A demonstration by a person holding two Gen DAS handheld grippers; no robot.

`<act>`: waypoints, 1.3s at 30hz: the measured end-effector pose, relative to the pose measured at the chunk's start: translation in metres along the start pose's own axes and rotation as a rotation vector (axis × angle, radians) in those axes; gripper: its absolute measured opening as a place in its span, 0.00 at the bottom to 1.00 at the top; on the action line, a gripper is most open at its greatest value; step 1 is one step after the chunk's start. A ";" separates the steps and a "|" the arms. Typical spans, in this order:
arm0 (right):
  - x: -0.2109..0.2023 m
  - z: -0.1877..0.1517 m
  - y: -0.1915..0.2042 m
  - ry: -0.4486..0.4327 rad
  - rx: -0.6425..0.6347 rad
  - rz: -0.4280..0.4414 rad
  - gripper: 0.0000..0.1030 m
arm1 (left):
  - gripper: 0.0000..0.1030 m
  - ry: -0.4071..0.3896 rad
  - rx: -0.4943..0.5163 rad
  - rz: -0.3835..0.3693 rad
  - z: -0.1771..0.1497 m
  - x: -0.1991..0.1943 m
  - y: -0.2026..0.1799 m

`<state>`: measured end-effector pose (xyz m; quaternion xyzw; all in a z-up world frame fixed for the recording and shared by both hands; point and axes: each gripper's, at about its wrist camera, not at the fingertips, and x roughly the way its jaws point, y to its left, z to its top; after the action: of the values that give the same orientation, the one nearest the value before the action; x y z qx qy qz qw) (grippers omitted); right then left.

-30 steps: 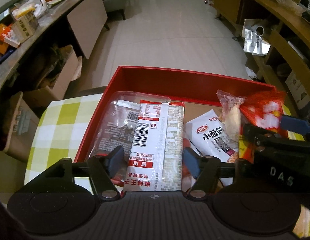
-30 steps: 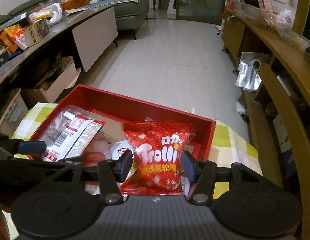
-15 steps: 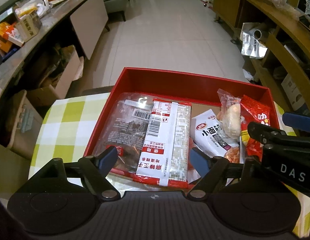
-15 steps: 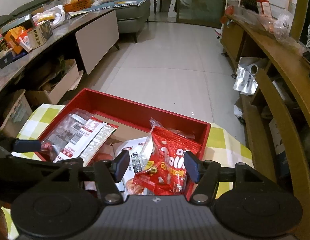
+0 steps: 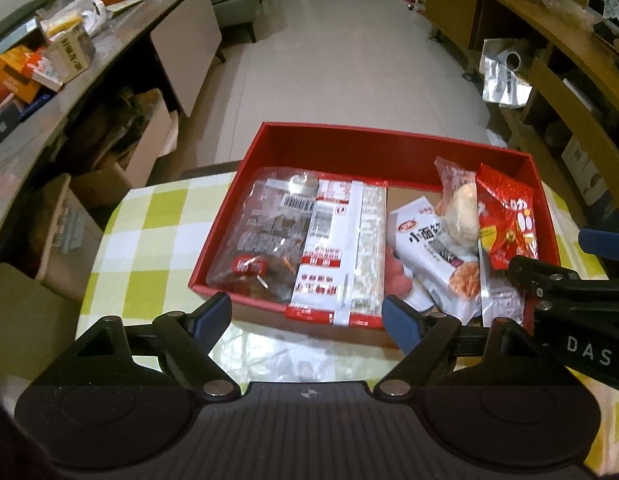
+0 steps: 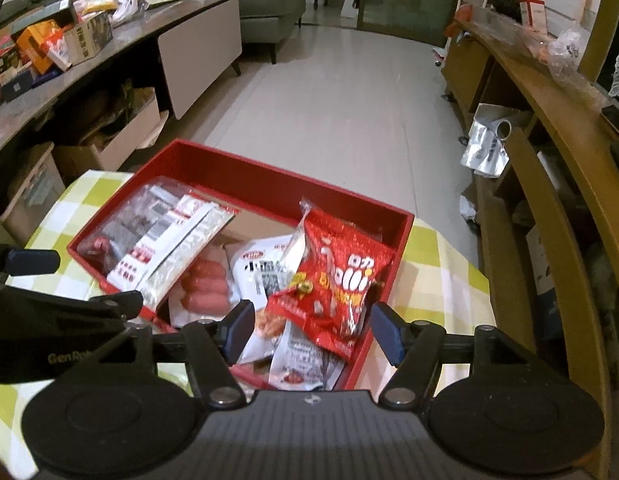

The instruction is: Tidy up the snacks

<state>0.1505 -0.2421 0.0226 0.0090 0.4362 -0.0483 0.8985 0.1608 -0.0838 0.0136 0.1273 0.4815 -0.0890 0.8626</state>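
Note:
A red box (image 5: 349, 140) (image 6: 237, 168) sits on the green-checked table and holds several snack packs. A white and red striped pack (image 5: 341, 248) lies over a clear dark pack (image 5: 265, 232) at the left. A white noodle pack (image 5: 429, 244), a clear bun pack (image 5: 461, 208) and a red gummy bag (image 5: 505, 220) (image 6: 337, 276) lie at the right. Pink sausages (image 6: 205, 284) lie in the middle. My left gripper (image 5: 307, 318) is open and empty, just short of the box's near wall. My right gripper (image 6: 311, 328) is open and empty, just behind the gummy bag.
The checked tablecloth (image 5: 149, 240) covers the table left of the box. A long counter with boxes (image 5: 61, 60) runs along the left, wooden shelving (image 5: 549, 60) along the right. Cardboard boxes (image 5: 121, 160) stand on the floor beyond the table.
Both grippers opened and drew back toward me. The left let go of the striped pack, the right let go of the red gummy bag; both now lie in the box.

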 end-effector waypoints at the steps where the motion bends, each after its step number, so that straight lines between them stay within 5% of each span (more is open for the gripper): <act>1: -0.001 -0.001 0.001 0.003 -0.004 0.000 0.69 | 0.84 0.001 0.003 0.001 -0.001 -0.001 0.000; 39: -0.045 -0.084 0.042 0.148 -0.115 0.035 0.71 | 0.86 0.061 0.148 0.014 -0.097 -0.039 -0.001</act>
<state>0.0614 -0.1922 0.0050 -0.0315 0.5032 -0.0064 0.8636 0.0613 -0.0539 -0.0019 0.1967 0.4988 -0.1146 0.8363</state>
